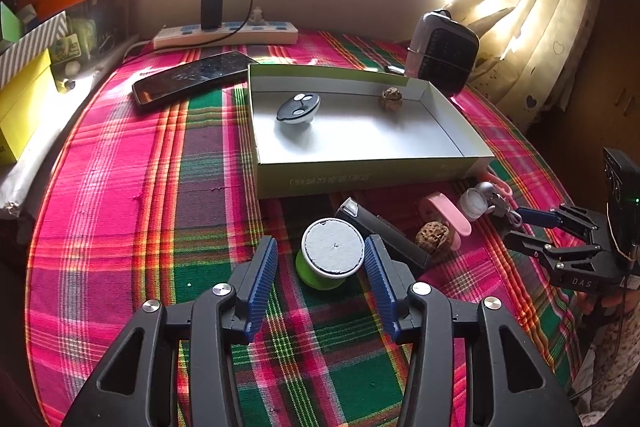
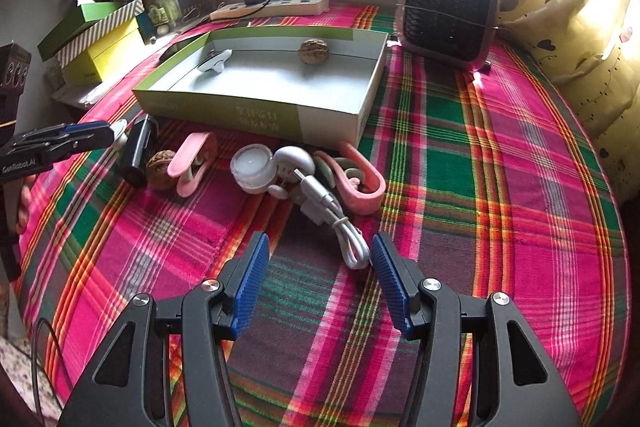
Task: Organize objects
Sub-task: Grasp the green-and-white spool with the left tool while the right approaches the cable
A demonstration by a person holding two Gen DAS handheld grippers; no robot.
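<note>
Left gripper (image 1: 321,258): ribbed blue pads spread either side of a round white-topped, green-based disc (image 1: 333,246) on the plaid cloth (image 1: 160,187), contact unclear. Right gripper (image 2: 320,259): fingers spread, low over a coiled white cable (image 2: 348,239). Beyond, a wrinkled walnut (image 1: 431,235) beside a pink clip (image 1: 452,217). Farther, a shallow cardboard box (image 1: 360,175) holds another walnut (image 1: 390,98).

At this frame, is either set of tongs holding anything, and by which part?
The left tongs bracket the white-topped green disc at its rim, but whether they are gripping it cannot be told. The right tongs are open, holding nothing.
</note>
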